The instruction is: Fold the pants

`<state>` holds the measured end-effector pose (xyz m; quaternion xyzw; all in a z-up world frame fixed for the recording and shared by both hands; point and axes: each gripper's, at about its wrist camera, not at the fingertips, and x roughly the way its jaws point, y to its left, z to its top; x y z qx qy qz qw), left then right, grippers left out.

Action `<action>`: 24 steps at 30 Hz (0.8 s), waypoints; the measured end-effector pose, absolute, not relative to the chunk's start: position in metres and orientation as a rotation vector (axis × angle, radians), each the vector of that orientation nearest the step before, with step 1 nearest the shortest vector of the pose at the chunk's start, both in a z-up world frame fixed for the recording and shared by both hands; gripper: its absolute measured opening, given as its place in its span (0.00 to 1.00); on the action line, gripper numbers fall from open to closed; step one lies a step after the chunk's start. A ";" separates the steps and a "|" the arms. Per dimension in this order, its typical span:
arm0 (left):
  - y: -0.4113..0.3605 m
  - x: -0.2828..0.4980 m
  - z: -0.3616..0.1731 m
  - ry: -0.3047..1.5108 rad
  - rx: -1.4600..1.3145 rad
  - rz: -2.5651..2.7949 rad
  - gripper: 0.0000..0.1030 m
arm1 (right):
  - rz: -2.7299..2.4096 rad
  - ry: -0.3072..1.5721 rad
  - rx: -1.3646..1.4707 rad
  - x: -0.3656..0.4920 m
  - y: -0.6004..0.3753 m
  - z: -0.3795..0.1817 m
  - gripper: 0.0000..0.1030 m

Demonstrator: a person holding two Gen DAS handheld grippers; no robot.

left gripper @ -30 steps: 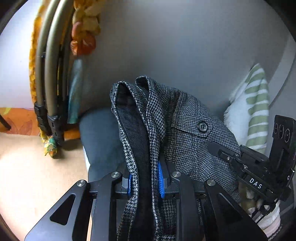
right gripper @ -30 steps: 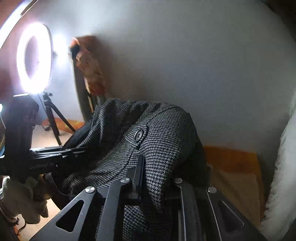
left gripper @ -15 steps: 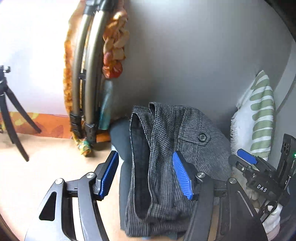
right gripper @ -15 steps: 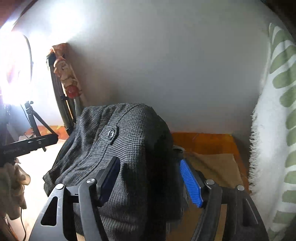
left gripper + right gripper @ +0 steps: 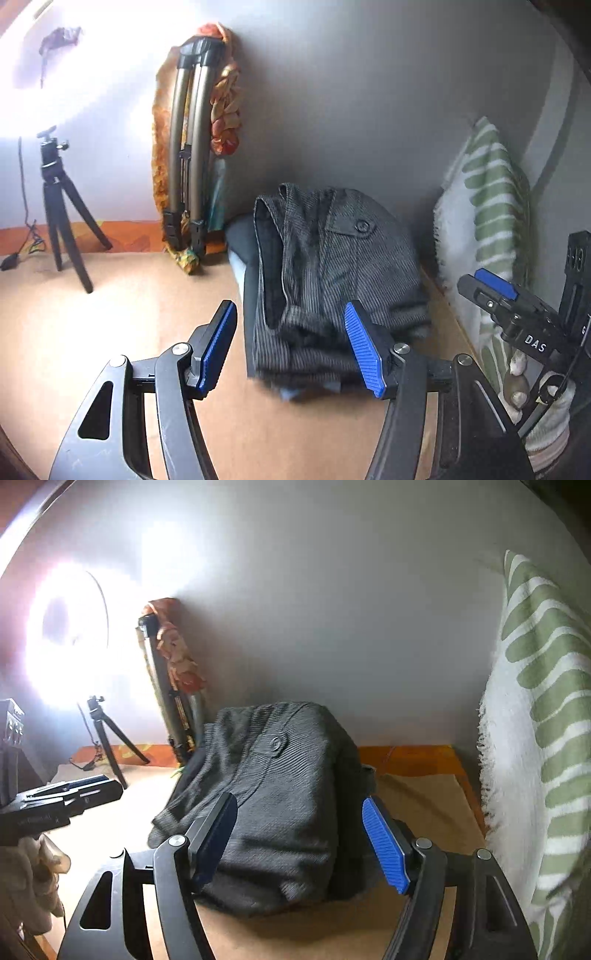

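Pants [image 5: 332, 280] folded, ahead of fingers; soft, limp, bulky. Left gripper [image 5: 291, 350], right gripper [image 5: 299, 843] wide, empty. Regrip at thick folded edge.

A tan tabletop [image 5: 122, 332] carries folded grey pants [image 5: 332, 273] and a small tripod [image 5: 61, 221].

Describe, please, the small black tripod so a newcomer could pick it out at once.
Start at the tan tabletop and follow it back to the brightly lit wall at the far left. There stands the small black tripod, legs spread. Unlike the folded bronze tripod leaning on the wall, wrapped in orange cloth, it stands free.
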<state>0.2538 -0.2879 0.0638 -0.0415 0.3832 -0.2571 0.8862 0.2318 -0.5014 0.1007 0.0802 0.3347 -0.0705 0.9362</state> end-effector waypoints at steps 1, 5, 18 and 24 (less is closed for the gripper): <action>-0.285 0.246 0.066 0.787 -0.077 -0.536 0.59 | -0.147 0.683 0.164 0.228 -0.497 0.101 0.71; -0.273 0.219 0.073 0.763 -0.053 -0.549 0.59 | -0.159 0.667 0.156 0.206 -0.473 0.106 0.71; -0.231 0.138 0.075 0.700 -0.001 -0.568 0.68 | -0.186 0.615 0.121 0.134 -0.396 0.108 0.83; -0.211 0.113 0.069 0.690 0.005 -0.568 0.69 | -0.192 0.608 0.140 0.115 -0.374 0.102 0.84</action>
